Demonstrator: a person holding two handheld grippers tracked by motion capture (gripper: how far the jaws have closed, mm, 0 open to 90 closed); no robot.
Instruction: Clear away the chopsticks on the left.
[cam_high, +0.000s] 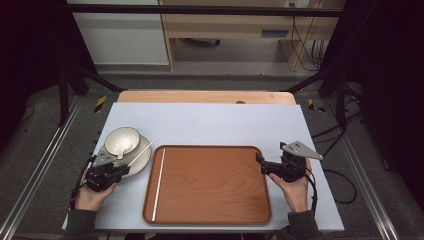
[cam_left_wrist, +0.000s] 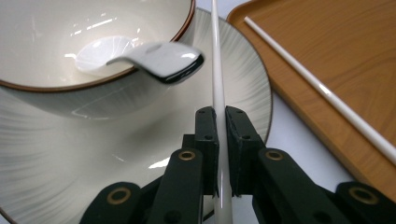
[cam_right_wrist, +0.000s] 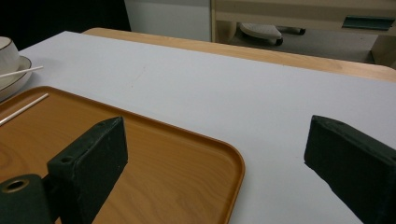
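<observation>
The left claw (cam_left_wrist: 222, 135) pinched a white chopstick (cam_left_wrist: 217, 79) over the plate (cam_left_wrist: 224, 70), bowl (cam_left_wrist: 56, 88) and spoon (cam_left_wrist: 154, 58) just ahead. The right claw (cam_right_wrist: 215, 158) hung wide over the tray's (cam_right_wrist: 187, 186) corner, second chopstick (cam_high: 159, 182) lying across from it.

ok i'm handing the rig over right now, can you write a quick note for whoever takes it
Left gripper: shut on a white chopstick lying over the plate.
Right gripper: open, holding nothing, at the tray's right edge.
Bowl with spoon sits on the plate, left of the tray.
Done: second chopstick lies on the tray's left side.
Left, probably: move the held chopstick beside it.
</observation>
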